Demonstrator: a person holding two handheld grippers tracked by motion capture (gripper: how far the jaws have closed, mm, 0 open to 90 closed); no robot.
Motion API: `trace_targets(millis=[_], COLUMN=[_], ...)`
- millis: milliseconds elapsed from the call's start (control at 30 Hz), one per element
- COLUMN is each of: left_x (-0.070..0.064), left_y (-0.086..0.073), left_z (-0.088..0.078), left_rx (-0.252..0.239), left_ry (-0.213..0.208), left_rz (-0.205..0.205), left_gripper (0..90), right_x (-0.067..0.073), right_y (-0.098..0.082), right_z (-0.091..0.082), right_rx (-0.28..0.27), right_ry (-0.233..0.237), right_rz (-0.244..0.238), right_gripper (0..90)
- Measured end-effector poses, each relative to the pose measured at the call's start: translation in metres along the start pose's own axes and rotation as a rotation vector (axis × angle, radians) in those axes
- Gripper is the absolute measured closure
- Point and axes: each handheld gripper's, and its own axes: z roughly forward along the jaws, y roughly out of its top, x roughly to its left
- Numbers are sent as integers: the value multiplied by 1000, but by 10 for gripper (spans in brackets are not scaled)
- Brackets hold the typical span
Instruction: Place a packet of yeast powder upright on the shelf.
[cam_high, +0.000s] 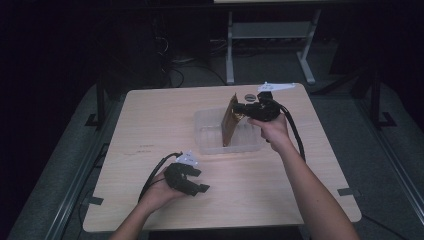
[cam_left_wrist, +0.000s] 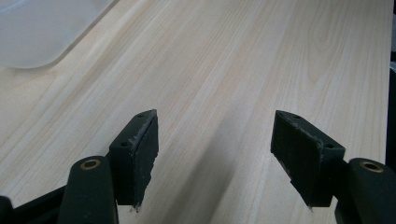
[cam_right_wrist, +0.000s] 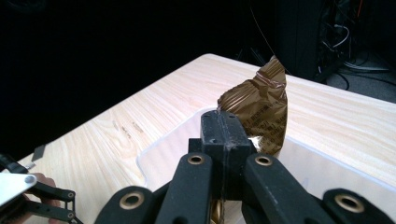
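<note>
Dark room and black floor surround our pale wooden bench (cam_high: 150, 120), and only this surface is well lit. We go from the thing in hand outward. It is a brown foil packet (cam_high: 230, 121), shiny and creased, and it stands almost upright, with its lower end inside a clear plastic tub (cam_high: 207, 131) near the far middle of the bench. Our right gripper (cam_high: 242, 111) has its jaws pressed fully together on the upper edge of the packet; in the right gripper view the packet (cam_right_wrist: 257, 109) rises just behind the closed jaws, above the rim of the tub (cam_right_wrist: 154, 154).

Behind the tub, a small round grey object (cam_high: 250, 96) lies on the bench, apart from everything else.

Our left gripper (cam_high: 196, 186) rests low over the near part of the bench, its jaws wide apart and with nothing between them; in its own view we see bare wood and a corner of the tub (cam_left_wrist: 42, 32).

We judge that the hold is thin, only on a foil edge, so the packet may slip or tear if we pull quickly. Also the tub looks light: if the packet catches on its wall, the tub may slide or tip, because no gripper steadies it.
</note>
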Motion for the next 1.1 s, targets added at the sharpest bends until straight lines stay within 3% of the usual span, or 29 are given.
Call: trace_targets(millis=[267,533,567,833,1100], left_x=[0,1,1,1,1], left_y=[0,1,1,0,1], left_z=[-1,-2,-2,-3,-1], left_rx=[-3,6,-2,-10,-11], left_ry=[-1,0,4,7,6], left_rz=[-5,-5,-3,-13,-22], left_gripper=[319,319,319,319,319], right_x=[1,7,8,14,16], right_y=[-2,1,2,3,-6], right_z=[2,-6,-8,-26,-43], right_rx=[7,35,35,38,54], right_ry=[0,-9,-14,-27,-36], right_rz=[-9,-44,-50,-61,-87], right_gripper=[849,703,650,485,444])
